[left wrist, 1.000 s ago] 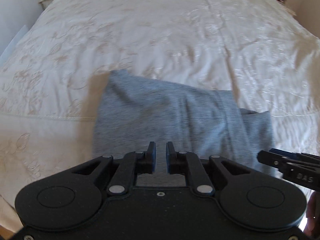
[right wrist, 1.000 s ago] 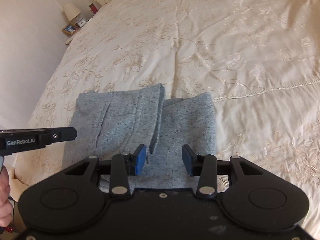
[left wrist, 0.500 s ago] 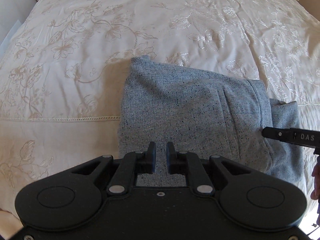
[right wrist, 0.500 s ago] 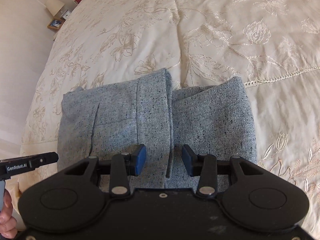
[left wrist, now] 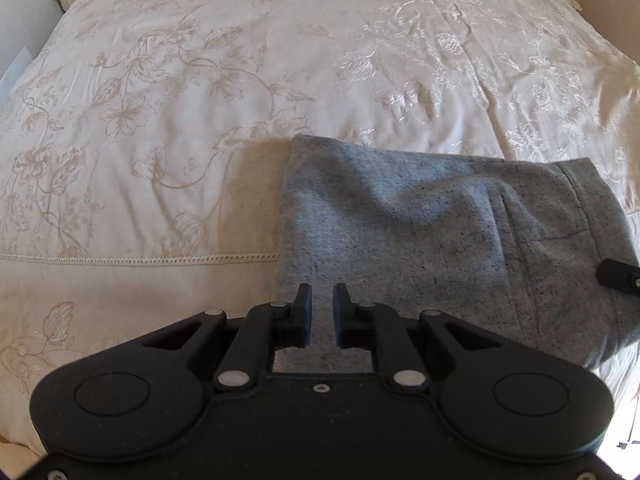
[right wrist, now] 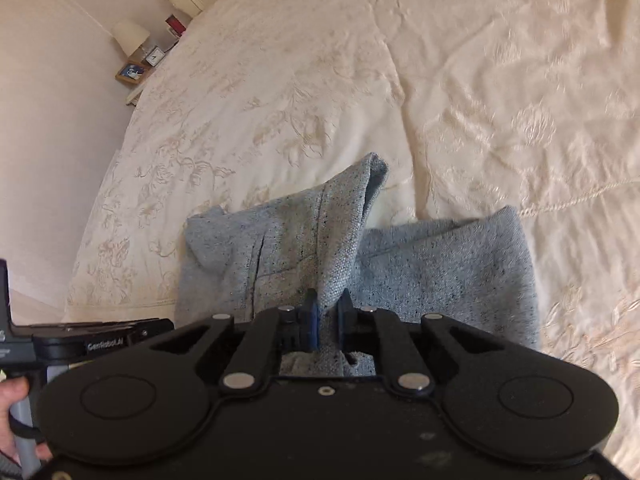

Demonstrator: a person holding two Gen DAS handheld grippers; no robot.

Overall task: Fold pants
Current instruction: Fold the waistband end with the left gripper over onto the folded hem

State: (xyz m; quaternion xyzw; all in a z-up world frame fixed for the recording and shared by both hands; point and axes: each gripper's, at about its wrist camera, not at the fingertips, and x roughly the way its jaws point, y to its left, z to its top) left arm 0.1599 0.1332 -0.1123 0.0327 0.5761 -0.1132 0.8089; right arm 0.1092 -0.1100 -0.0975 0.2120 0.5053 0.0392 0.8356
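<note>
The grey speckled pants [left wrist: 420, 232] lie folded on the cream bedspread [left wrist: 200, 80]. My left gripper [left wrist: 322, 300] hovers over their near left edge, jaws nearly together with a narrow gap and nothing between them. In the right wrist view my right gripper [right wrist: 328, 308] is shut on the waistband fold of the pants [right wrist: 312, 240] and lifts it into a raised ridge. The lower layer [right wrist: 448, 272] stays flat to the right. The right gripper's tip shows at the left view's right edge [left wrist: 618, 276].
The embroidered bedspread [right wrist: 480, 80] stretches far and to both sides. A nightstand with a lamp [right wrist: 130, 36], clock and picture frames stands by the wall at far left. The left gripper's body [right wrist: 96, 344] and the person's hand [right wrist: 12, 396] show at lower left.
My right gripper has closed on the pants' folded edge and pulled it up. The left gripper has shifted left, so the pants sit further right in its view.
</note>
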